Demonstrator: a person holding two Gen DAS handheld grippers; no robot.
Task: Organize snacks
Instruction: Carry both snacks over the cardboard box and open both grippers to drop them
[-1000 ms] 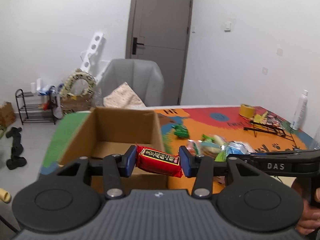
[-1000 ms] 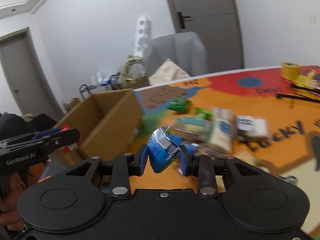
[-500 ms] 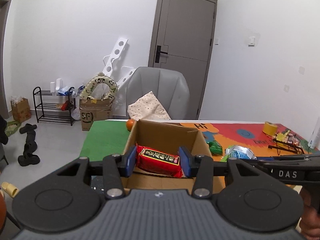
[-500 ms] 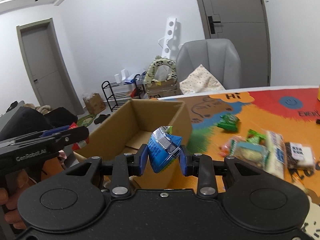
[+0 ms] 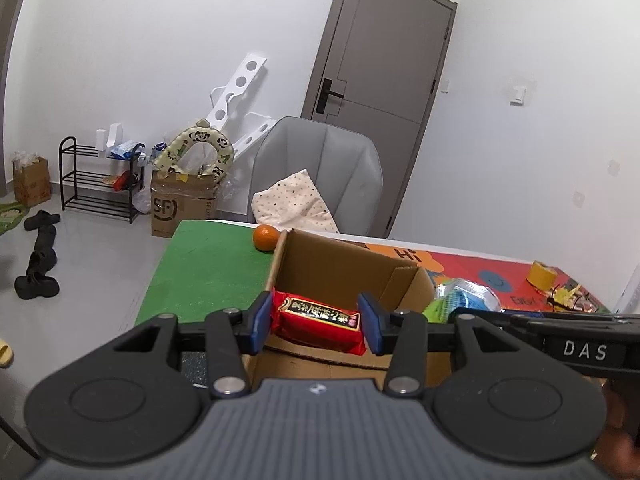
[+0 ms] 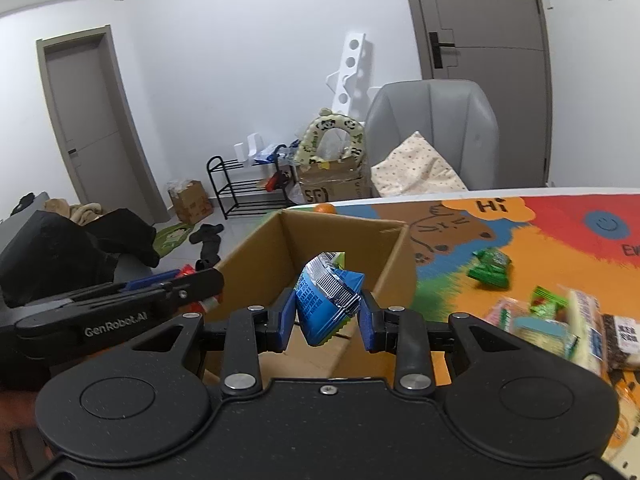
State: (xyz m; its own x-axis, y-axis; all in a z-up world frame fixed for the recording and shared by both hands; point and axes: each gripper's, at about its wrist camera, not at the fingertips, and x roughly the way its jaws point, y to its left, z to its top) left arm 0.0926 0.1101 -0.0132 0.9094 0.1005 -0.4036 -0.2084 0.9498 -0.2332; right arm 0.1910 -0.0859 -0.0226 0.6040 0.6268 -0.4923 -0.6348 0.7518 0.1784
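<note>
- White walls and a grey door [image 5: 384, 92] stood behind our box [image 5: 340, 264], the landmark on the mat [image 6: 560, 248].
- Our left gripper [image 5: 316, 322] clamped a red pack [image 5: 318, 320] over the box.
- Our right gripper [image 6: 325, 312] pinched a blue pack [image 6: 326, 300] above the box too.
- Loose snacks [image 6: 560, 320] lay right of the box; an orange [image 5: 265, 237] sat behind it.
</note>
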